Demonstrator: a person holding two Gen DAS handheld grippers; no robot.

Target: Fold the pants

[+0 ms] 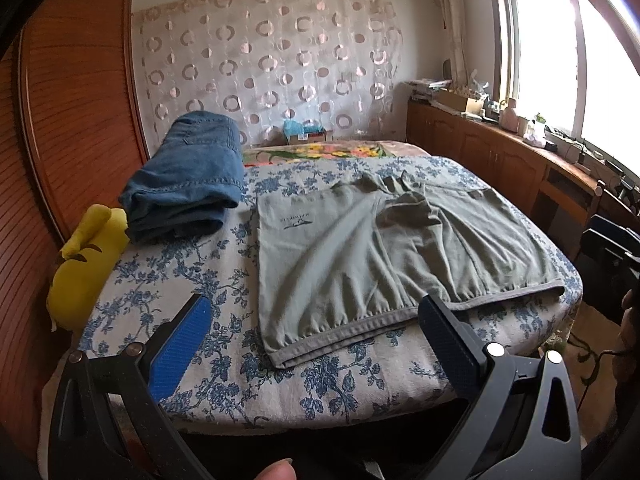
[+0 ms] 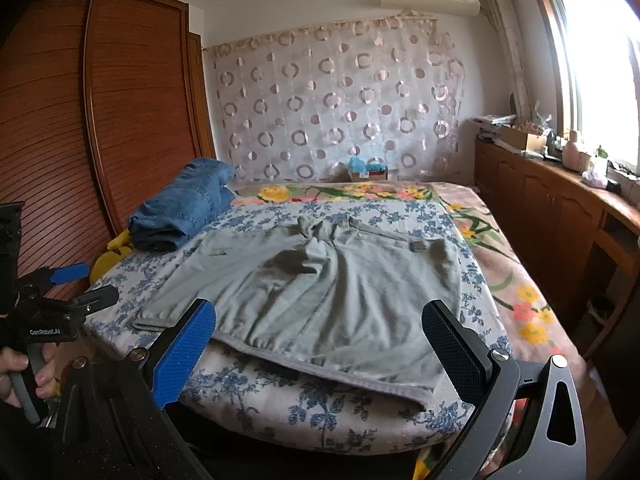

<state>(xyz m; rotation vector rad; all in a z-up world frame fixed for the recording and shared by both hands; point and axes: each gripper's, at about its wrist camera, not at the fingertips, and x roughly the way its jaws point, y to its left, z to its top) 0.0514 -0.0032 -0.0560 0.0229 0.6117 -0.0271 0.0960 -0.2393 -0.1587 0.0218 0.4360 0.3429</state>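
Both tongs, left [image 1: 316, 320] and right [image 2: 320, 324], hang released over the grey-green pants [image 1: 384, 248] on the bed [image 1: 320, 384].

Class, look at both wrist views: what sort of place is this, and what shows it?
Most likely a home bedroom: a bed under a floral sheet, a wooden wardrobe beside it, and green pants and folded jeans lying on it.
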